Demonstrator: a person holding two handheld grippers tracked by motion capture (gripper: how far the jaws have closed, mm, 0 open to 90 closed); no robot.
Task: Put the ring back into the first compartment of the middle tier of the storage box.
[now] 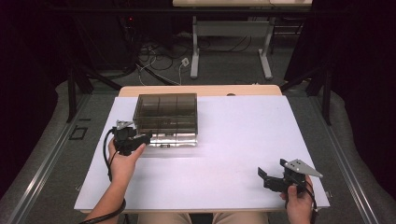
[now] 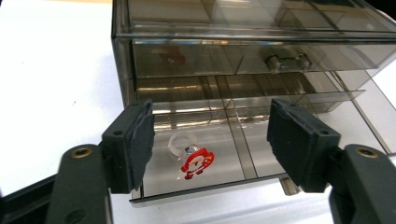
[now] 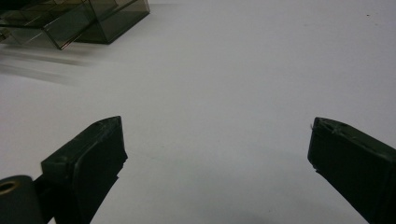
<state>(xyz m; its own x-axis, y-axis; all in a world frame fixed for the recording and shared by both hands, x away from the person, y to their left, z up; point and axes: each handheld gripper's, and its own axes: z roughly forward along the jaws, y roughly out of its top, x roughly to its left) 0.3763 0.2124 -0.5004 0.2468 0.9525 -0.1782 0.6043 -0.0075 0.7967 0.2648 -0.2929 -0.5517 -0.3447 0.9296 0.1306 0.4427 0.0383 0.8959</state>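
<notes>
A smoky transparent drawer box [image 1: 166, 114] stands at the back left of the white table top. Its bottom drawer [image 2: 210, 158] is pulled out toward me. In the drawer's left compartment lies a clear ring with a red and white Santa figure [image 2: 196, 162]. My left gripper [image 1: 140, 140] hovers at the drawer's front left, and its jaws [image 2: 212, 121] are open above the ring with nothing between the pads. My right gripper [image 1: 272, 169] rests near the front right edge, jaws [image 3: 217, 128] wide open over bare surface.
The shut upper drawer holds a small metal piece [image 2: 287, 61] and a reddish item [image 2: 170, 56]. A white sheet [image 1: 233, 140] covers the table. Behind the table stand another table's legs [image 1: 194, 51], with cables [image 1: 159, 60] on the floor.
</notes>
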